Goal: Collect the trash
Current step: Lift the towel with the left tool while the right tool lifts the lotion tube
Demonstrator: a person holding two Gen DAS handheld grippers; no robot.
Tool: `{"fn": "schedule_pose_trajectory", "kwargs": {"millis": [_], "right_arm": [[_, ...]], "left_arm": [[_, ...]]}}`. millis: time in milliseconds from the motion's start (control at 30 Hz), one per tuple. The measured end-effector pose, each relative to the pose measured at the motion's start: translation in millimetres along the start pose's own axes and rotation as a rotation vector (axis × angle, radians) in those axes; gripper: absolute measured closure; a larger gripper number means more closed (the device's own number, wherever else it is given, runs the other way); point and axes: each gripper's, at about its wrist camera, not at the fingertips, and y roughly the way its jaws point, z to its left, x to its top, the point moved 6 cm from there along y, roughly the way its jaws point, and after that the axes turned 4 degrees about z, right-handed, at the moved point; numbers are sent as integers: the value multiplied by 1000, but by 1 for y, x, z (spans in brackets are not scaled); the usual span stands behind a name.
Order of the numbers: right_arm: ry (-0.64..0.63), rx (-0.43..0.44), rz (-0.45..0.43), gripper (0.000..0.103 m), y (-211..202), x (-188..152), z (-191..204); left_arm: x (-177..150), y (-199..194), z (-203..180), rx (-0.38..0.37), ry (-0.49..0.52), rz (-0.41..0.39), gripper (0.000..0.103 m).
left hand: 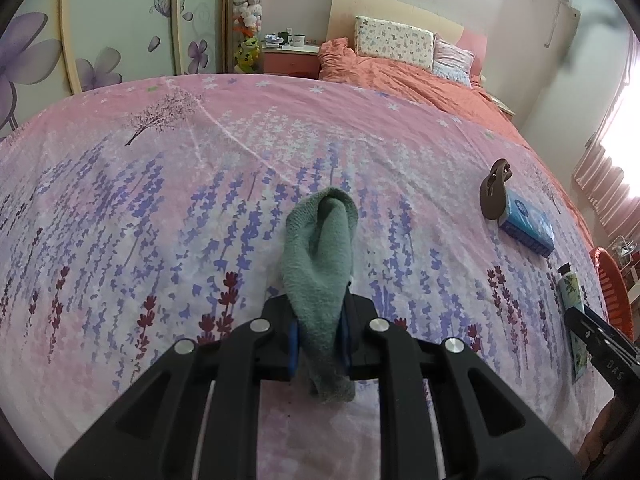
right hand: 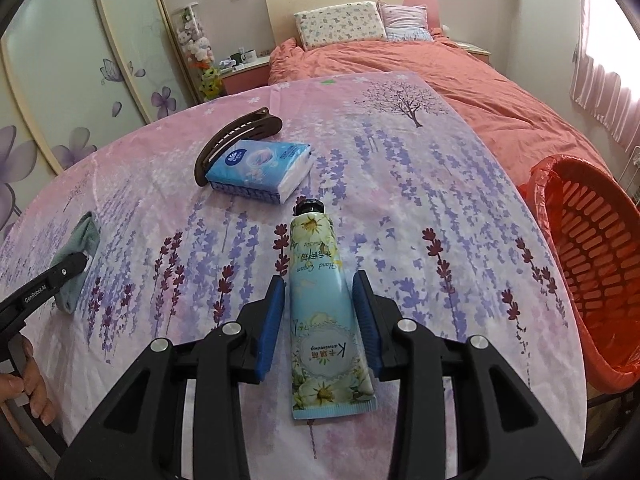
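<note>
- The left gripper (left hand: 320,320) is clamped on a grey-green cloth (left hand: 320,248), which bunches up between its blue pads and rests on the floral bedspread (left hand: 160,200).
- The right gripper (right hand: 320,312) straddles a hand cream tube (right hand: 324,304) lying flat, cap pointing away; a gap shows on the left side, and whether the right pad touches the tube is not clear, so it is not gripped.
- Just past the cap lies a blue tissue pack (right hand: 260,172), with a brown hair clip (right hand: 236,136) touching its far-left side.
- An orange basket (right hand: 592,264) lined with a red bag stands off the spread's right edge, near the tube.
- The spread ahead of the cloth is open up to the orange duvet (left hand: 420,76).
- Only the right wrist view shows the basket's inside and a hand (right hand: 24,376) at the left gripper's handle.
- Only the left wrist view shows the cloth in the grip close up.
</note>
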Motion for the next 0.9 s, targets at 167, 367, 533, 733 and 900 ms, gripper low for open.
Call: {"fn": "schedule_pose_trajectory", "kwargs": {"millis": [167, 367, 533, 733, 900], "right_arm": [[-1, 2, -1, 66, 0, 0, 0], [-26, -17, 1, 66, 2, 3, 5], [6, 3, 9, 66, 6, 12, 3], [-21, 4, -5, 74, 4, 9, 4], [-41, 21, -16, 74, -3, 3, 5]], "left_arm": [[0, -1, 2, -24, -6, -1, 82], [0, -4, 3, -66, 10, 0, 75], [6, -2, -2, -35, 41, 16, 75], [12, 0, -6, -16, 68, 9, 90], [15, -13, -13, 0, 106, -48, 93]]}}
